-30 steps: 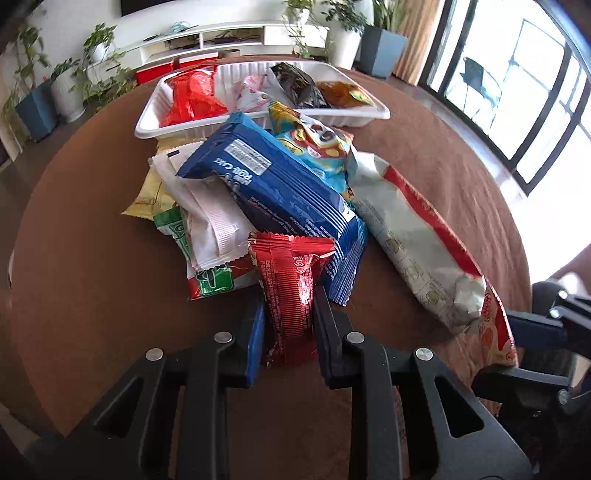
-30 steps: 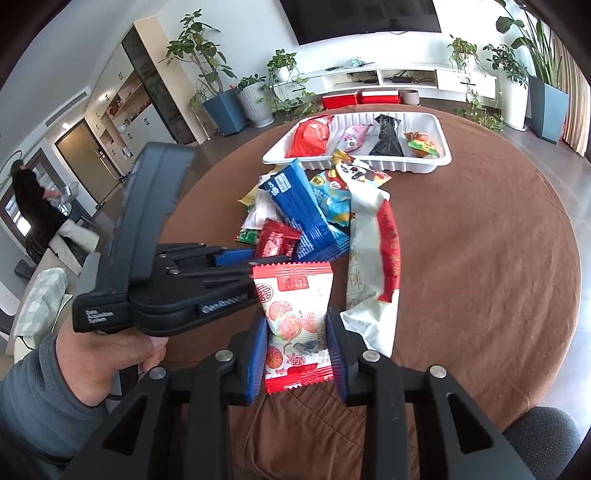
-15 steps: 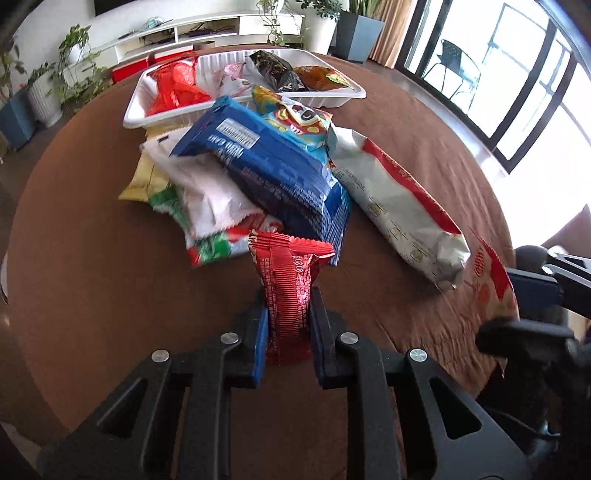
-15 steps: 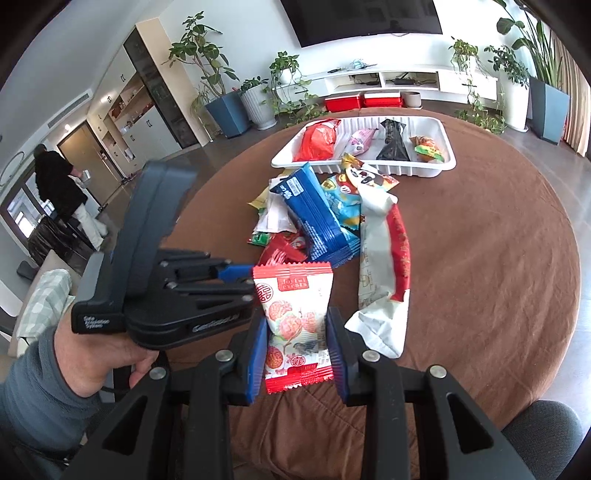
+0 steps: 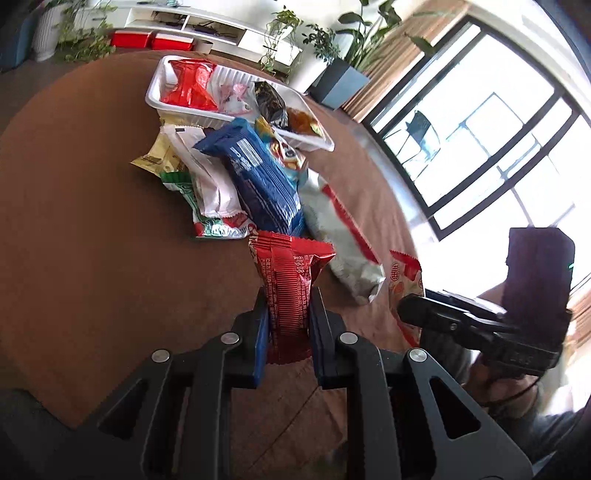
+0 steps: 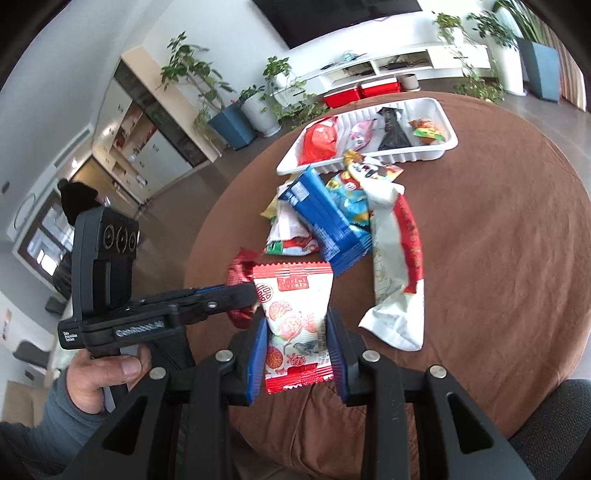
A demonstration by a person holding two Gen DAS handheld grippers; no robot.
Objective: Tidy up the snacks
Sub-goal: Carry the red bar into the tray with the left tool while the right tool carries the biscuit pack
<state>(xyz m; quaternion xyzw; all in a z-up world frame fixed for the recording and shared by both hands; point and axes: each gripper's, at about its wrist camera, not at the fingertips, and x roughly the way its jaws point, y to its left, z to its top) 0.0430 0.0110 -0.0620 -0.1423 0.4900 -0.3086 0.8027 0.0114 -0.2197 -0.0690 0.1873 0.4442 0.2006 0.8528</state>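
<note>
While angled downward, both grippers (image 5: 287,321) (image 6: 297,341) grip snack packets (image 5: 290,284) (image 6: 297,314).

We see a living room: white walls, a dark TV (image 6: 334,16) above a low white media shelf (image 6: 402,62) with two red boxes (image 6: 360,92) under it. Potted plants (image 6: 229,107) line the wall. Big dark-framed windows (image 5: 491,122) glare with daylight beside tan curtains (image 5: 399,62). Glossy grey-brown floor (image 6: 192,181). A dark-clad person (image 6: 75,201) stands far off near the cabinets (image 6: 155,136).
</note>
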